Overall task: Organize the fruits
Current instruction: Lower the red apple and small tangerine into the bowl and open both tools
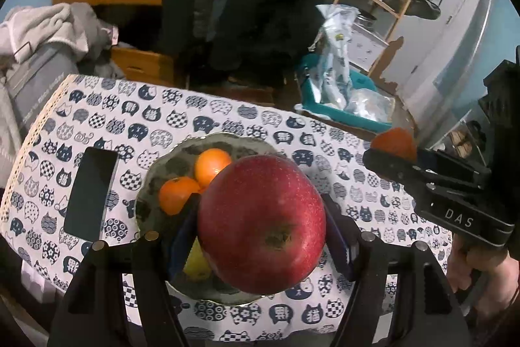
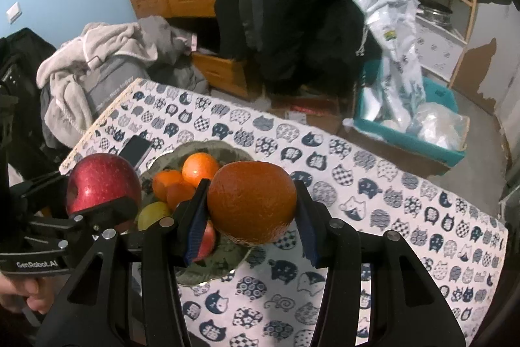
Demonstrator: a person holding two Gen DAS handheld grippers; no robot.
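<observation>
The left tool is closed around a red apple, held above the near rim of the bowl in the middle of the bench. The right tool grips a large orange over the bowl's right edge. Inside the bowl lie small oranges, a yellow-green fruit and another red fruit. A phone lies left of the bowl.

The red apple hides most of the bowl and the yellow-green fruit.
</observation>
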